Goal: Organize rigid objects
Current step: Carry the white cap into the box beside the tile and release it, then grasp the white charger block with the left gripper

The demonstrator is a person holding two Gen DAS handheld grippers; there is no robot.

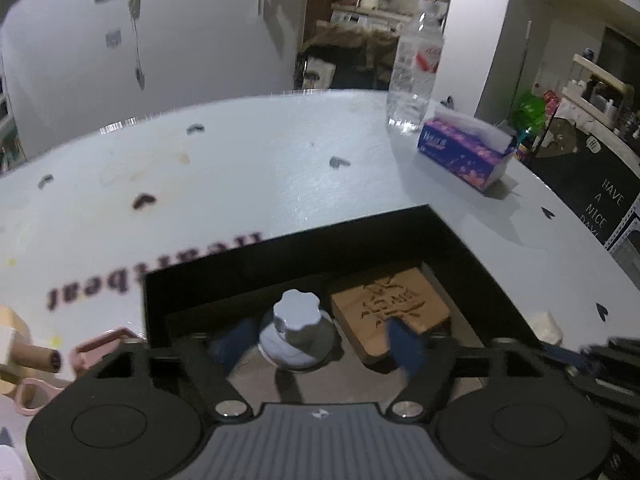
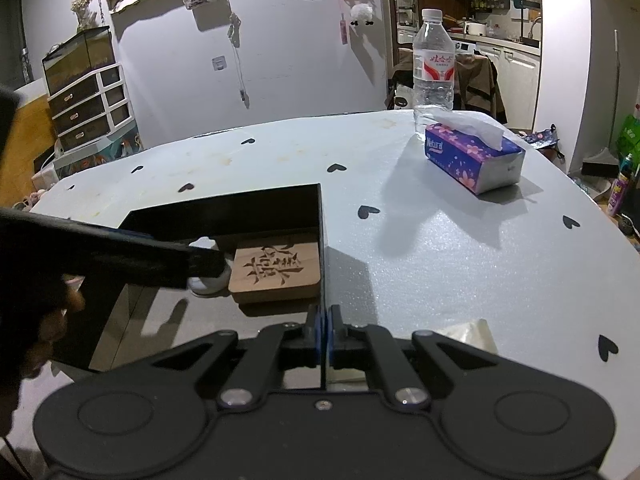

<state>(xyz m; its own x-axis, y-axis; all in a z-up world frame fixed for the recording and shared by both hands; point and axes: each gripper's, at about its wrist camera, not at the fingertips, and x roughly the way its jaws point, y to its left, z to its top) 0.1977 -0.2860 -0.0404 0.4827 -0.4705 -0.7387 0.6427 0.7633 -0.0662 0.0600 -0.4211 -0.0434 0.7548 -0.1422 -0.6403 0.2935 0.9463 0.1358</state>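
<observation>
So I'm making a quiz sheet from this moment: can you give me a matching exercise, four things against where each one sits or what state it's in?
Things:
1. white knob-topped bottle
2. carved wooden block
3. tissue pack
4. right gripper

Places or states:
A. on the table, in front of the water bottle
B. shut on the black box's wall
C. in the box, between the open fingers of the left gripper
D. lying flat in the box, against its right wall

Pairs: 1-C, 2-D, 3-A, 4-B
</observation>
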